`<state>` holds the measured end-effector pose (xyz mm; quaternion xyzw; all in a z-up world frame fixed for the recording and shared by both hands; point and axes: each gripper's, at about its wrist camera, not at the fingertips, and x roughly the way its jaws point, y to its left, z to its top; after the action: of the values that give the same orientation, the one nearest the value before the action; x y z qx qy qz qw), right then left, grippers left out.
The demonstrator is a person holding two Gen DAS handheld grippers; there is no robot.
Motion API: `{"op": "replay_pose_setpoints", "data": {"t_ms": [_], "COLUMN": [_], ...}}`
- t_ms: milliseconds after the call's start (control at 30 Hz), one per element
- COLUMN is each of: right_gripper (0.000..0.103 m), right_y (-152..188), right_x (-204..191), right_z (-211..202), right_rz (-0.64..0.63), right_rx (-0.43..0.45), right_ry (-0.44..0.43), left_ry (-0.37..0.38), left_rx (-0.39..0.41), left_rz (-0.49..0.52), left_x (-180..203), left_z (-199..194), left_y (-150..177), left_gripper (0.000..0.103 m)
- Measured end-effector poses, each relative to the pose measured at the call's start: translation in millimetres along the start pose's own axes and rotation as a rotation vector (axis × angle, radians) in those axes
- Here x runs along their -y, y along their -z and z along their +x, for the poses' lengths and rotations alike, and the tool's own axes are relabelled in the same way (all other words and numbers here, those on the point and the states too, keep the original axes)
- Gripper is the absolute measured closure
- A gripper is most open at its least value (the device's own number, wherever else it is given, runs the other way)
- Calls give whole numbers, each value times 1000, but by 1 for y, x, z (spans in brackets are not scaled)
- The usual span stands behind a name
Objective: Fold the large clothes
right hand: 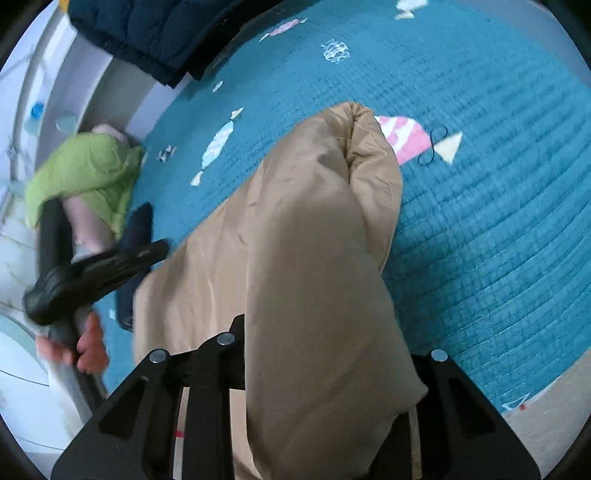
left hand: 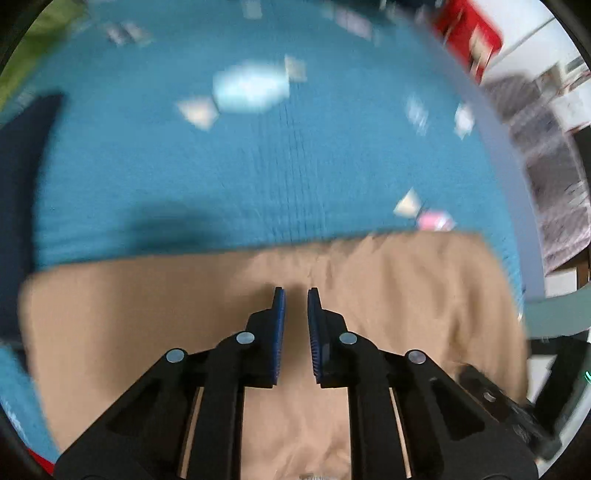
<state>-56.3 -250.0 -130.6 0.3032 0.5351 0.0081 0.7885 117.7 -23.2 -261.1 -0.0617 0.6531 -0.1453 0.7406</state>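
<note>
I took the blue quilted mat [right hand: 480, 221] as landmark. The tan garment [left hand: 221, 295] lay on the mat, its long axis running from my right gripper [right hand: 317, 354] away across the mat to a rounded folded end [right hand: 354, 122] beside the pink candy print [right hand: 402, 140]. My right gripper, seen in its own view, was buried under a bulky fold of the garment; the cloth draped over and between the fingers, hid both pads, and appeared gripped, though I could not see the contact itself. My left gripper [left hand: 296, 306] hung above the garment's near part, pointing steeply down, its blue pads [left hand: 279, 332] drawn to a narrow gap with nothing between them; the tan cloth lay directly beneath and ahead of it, with the garment's far straight edge [left hand: 258, 251] crossing the mat just beyond the fingertips. I judged the left gripper the freer for the next pinch and the right one already committed to the fold. The left view was smeared by motion, so seams and hems could not be made out. In the right view the person's hand [right hand: 85, 350] on the left handle, a green sleeve [right hand: 85, 170] and a dark navy garment [right hand: 155, 33] at the mat's far edge were partly cut off.
</note>
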Motion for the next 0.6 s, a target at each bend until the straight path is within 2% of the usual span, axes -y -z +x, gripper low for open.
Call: {"op": "replay_pose_setpoints", "data": {"t_ms": [33,67,200,300,333,367,433,533,600], "right_gripper": [75,75,73,73,72,71,70,70,70], "right_y": [1,2,-2,-2,-1,-2,-5,1,2], "right_x": [0,2,5,8,10,12,10,8,4], "right_z": [4,7,12,13,14,17,28,22,20], "right_rz": [3,8,23,14,18,26,39,9,-13], "right_rx": [-5,-8,-20,-30,-30,-32,-45,-62,-62], "right_ry": [4,0,30,46,47,44,45,97,101], "left_ry": [-13,13,-34,-9,0,-25,-40,-42,-70], "left_rx": [-37,0,-43,-116,-133,-143,-129,-141,-145], "left_rz": [-17,-42,-17,-14,-27,-25,-7,-91,-25], "left_x": [-5,-11,3,10,8,7,6,6,21], "left_z": [24,36,11,-7,-3,8,30,10,-13], "left_y": [-4,-6,-9,3,8,12,12,15,35], "left_gripper": [92,92,94,94,94,94,95,96,98]}}
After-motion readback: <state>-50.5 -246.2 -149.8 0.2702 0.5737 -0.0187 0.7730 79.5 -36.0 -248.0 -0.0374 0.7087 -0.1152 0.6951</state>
